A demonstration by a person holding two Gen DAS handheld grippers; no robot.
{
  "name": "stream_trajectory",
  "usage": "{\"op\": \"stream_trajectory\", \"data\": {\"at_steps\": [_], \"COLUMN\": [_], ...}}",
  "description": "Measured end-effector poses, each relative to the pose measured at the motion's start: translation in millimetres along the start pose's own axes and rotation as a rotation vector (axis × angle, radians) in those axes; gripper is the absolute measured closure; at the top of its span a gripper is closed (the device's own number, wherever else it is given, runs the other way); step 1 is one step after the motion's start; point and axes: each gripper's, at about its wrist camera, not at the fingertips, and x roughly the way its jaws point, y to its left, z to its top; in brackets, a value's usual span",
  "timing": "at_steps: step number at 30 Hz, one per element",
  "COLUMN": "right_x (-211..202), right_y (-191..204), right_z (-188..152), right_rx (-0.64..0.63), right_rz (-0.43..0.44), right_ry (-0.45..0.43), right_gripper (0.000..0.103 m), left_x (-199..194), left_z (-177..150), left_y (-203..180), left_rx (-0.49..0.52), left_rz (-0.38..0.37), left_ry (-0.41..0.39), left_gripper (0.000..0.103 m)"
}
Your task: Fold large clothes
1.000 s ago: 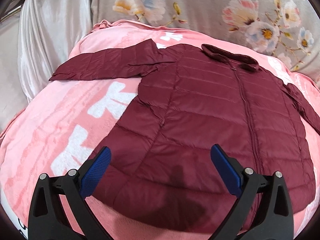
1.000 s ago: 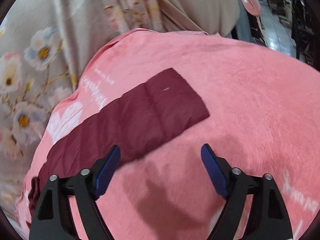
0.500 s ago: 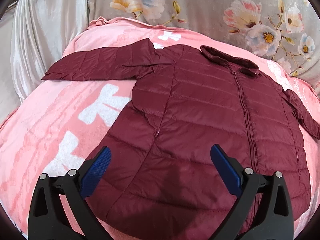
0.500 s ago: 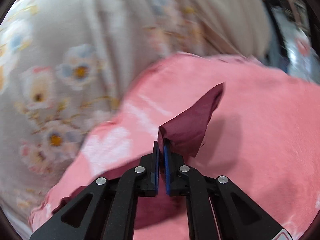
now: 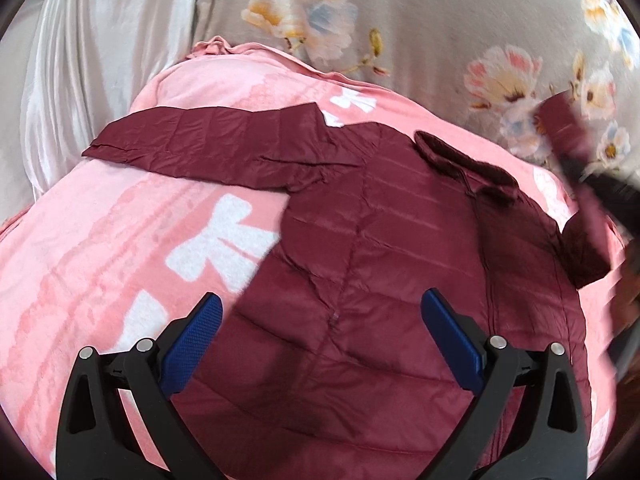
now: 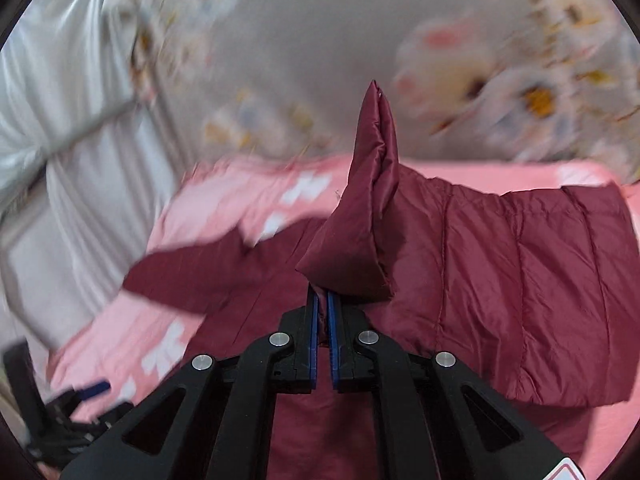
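A dark red quilted jacket (image 5: 384,264) lies front up on a pink blanket (image 5: 100,248), its left sleeve (image 5: 200,140) stretched out flat. My left gripper (image 5: 320,320) hovers open above the jacket's lower hem with nothing between its blue pads. My right gripper (image 6: 322,304) is shut on the cuff of the other sleeve (image 6: 360,224), which is lifted off the bed and carried over the jacket's body (image 6: 520,280). In the left wrist view that raised sleeve (image 5: 564,132) and the right gripper show as a blur at the right edge.
A floral grey cover (image 5: 400,32) lies behind the blanket, and a shiny white curtain (image 5: 80,48) hangs at the left. The left gripper's blurred body (image 6: 72,412) shows at the lower left of the right wrist view.
My right gripper shut on the right sleeve's cuff, lifted it and swung it over toward the jacket's body. The left gripper drifted slightly and stayed open.
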Motion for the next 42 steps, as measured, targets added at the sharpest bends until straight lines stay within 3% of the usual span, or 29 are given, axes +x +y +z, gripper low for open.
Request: {"op": "stream_trajectory", "data": {"at_steps": [4,7,10,11,12,14,15,19,22,26,28,30,31,33,34,35,36,37,39,40,42], "right_x": [59,78,73,69,58,30,15,-52,-93,-114,-111,-100,-95,-88,-88,-86,-87,-91,-106,-119,-124], "right_y": [26,37,34,30,26,19,14,-43,-102,-163,-188,-202,-209,-224,-231,-238,-244,-246,-239,-228,-217], "right_z": [-47,-69,-74,-73,-72,-73,-74,-94,-112,-124,-125,-122,-120,-114,-111,-107,-102,-99,-84,-77,-73], "right_rx": [-0.025,-0.044,-0.011,0.012,0.043,0.072,0.079,0.207,0.381,0.563,0.626,0.672,0.689,0.72,0.736,0.755,0.777,0.784,0.751,0.703,0.643], "right_rz": [0.026,0.016,0.039,0.046,0.052,0.041,0.027,-0.079,-0.152,-0.18,-0.162,-0.137,-0.128,-0.13,-0.126,-0.121,-0.114,-0.1,-0.086,-0.109,-0.192], "right_ry": [0.164,0.239,0.243,0.242,0.231,0.174,0.144,0.057,-0.005,-0.067,-0.087,-0.102,-0.107,-0.112,-0.114,-0.12,-0.136,-0.156,-0.227,-0.268,-0.27], "right_gripper": [0.098,0.097,0.092,0.084,0.069,0.053,0.051,0.05,0.05,0.049,0.049,0.049,0.05,0.053,0.056,0.065,0.084,0.092,0.099,0.1,0.101], "left_x": [6,17,35,44,54,72,79,111,132,149,149,152,153,157,158,157,155,152,143,141,140], "left_z": [7,15,25,29,32,35,36,36,32,29,31,36,38,46,48,54,58,64,74,76,74], "left_y": [14,17,11,7,1,-8,-11,-32,-44,-47,-47,-51,-50,-48,-45,-43,-42,-41,-41,-41,-43], "left_rx": [-0.017,-0.029,-0.03,-0.029,-0.033,-0.051,-0.059,-0.114,-0.135,-0.193,-0.195,-0.181,-0.179,-0.177,-0.177,-0.178,-0.174,-0.161,-0.134,-0.126,-0.098], "left_rz": [-0.017,-0.061,-0.138,-0.162,-0.189,-0.247,-0.27,-0.38,-0.365,-0.346,-0.334,-0.321,-0.311,-0.278,-0.273,-0.269,-0.263,-0.251,-0.235,-0.23,-0.209], "left_ry": [0.011,0.032,0.066,0.088,0.111,0.156,0.177,0.266,0.312,0.347,0.342,0.356,0.362,0.361,0.355,0.338,0.324,0.297,0.249,0.24,0.228], "left_gripper": [0.006,0.006,0.006,0.006,0.006,0.006,0.006,0.006,0.006,0.008,0.022,0.061,0.069,0.097,0.098,0.1,0.101,0.101,0.101,0.101,0.101]}}
